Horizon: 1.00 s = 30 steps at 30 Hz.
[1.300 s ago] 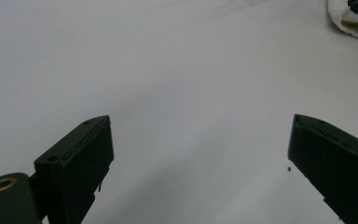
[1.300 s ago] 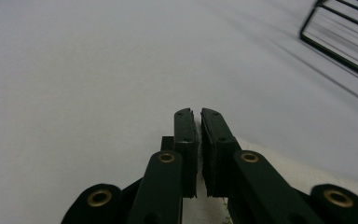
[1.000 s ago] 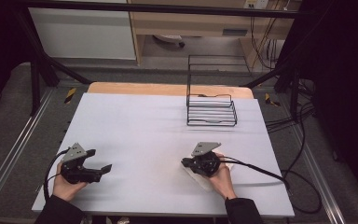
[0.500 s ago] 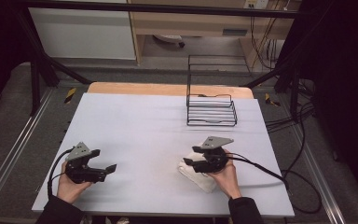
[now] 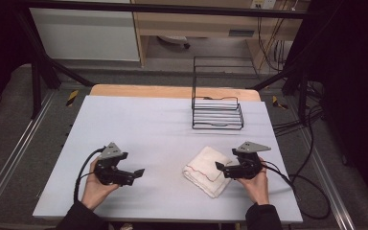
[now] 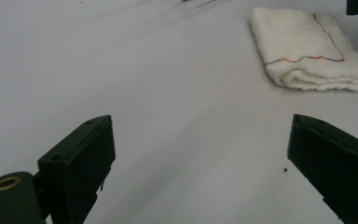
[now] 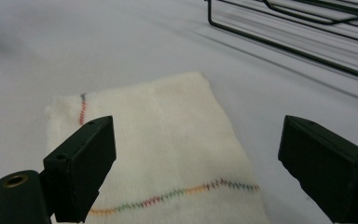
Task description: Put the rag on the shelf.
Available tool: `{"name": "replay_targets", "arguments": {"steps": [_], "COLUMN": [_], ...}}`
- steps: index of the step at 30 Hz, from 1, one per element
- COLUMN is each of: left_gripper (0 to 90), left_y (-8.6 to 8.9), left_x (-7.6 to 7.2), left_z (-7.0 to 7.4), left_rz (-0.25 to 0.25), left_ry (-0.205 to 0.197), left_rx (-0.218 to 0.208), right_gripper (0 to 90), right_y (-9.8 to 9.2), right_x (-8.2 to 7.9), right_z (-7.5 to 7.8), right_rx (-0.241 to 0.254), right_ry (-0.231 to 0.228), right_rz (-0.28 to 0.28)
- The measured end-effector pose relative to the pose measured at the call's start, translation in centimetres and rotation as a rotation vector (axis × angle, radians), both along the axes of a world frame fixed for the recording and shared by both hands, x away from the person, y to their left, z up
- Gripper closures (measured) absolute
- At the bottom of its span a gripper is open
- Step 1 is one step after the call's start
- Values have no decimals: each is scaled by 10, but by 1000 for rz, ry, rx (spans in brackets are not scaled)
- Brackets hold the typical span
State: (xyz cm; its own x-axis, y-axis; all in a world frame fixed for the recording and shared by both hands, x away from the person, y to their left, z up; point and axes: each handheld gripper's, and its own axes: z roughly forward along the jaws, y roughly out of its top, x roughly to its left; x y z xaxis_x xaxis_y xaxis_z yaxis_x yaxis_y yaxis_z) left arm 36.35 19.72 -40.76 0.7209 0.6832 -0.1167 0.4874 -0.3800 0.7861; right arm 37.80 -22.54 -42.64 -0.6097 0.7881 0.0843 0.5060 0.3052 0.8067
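Both hands have slid rightward, uncovering the folded towel (image 5: 207, 170) on the table (image 5: 143, 129). Right gripper (image 5: 219, 166), jaws just opened wide, hovers at its edge; left gripper (image 5: 139, 173) gapes empty, well apart.

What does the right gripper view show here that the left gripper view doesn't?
The right gripper view alone takes in the black wire rack beyond the cloth, and it looks at the cloth from close up, between the open jaws of the right gripper. The left gripper view alone has a dark corner of the other gripper at its top right edge, past the cloth, and a wide stretch of bare table ahead of the open left gripper. Both share the folded white cloth with its multicoloured stitching, lying flat and ungripped.
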Motion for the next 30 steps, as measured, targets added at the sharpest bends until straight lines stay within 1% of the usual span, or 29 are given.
{"name": "replay_targets", "arguments": {"steps": [2,4,6,7,8,10,11,12,13,14,15,16,19,20,21,22,23,25,28,30], "left_gripper": [102,125,164,182,200,246,278,294,294,304,320,320,361,374,388,414,414,460,546,601], "left_y": [-15,-29,-43,-49,-55,-66,-72,-77,-83,-89,-94,-98,-111,-115,-119,-123,-126,-131,-136,-137], "left_x": [3,6,9,10,12,17,19,20,22,23,24,26,31,32,33,34,35,35,35,35], "left_z": [-1,-2,-4,-5,-6,-7,-7,-7,-7,-8,-9,-10,-15,-18,-20,-23,-25,-29,-33,-34], "left_rz": [-19,-35,-44,-50,-56,-64,-69,-68,-75,-80,-82,-86,-83,-88,-93,-92,-95,-102,-105,-107], "left_ry": [9,22,40,46,56,81,85,91,91,90,89,91,109,118,126,128,136,157,176,201], "left_rx": [-1,4,10,14,10,-5,-8,-8,3,15,24,24,22,33,43,54,63,60,66,57], "right_gripper": [120,131,176,208,235,267,305,323,323,343,380,380,431,452,470,506,506,545,610,639], "right_y": [-4,-8,-14,-16,-18,-22,-25,-26,-26,-27,-30,-30,-31,-31,-30,-29,-29,-27,-25,-25], "right_x": [-2,-4,-5,-5,-6,-6,-6,-6,-6,-7,-7,-7,-5,-5,-5,-3,-3,-1,0,0], "right_z": [-3,-6,-7,-8,-9,-11,-12,-13,-13,-14,-16,-16,-19,-20,-20,-22,-22,-24,-25,-25], "right_rx": [-6,-20,-14,-3,8,1,-16,-16,-16,-13,-21,-21,-21,-20,-33,-37,-37,-27,-14,-4], "right_ry": [17,18,26,34,40,50,54,57,57,61,68,68,83,88,93,102,102,114,140,155], "right_rz": [-13,-33,-50,-57,-66,-89,-102,-112,-112,-121,-132,-132,-147,-150,-148,-148,-148,-150,-140,-142]}}
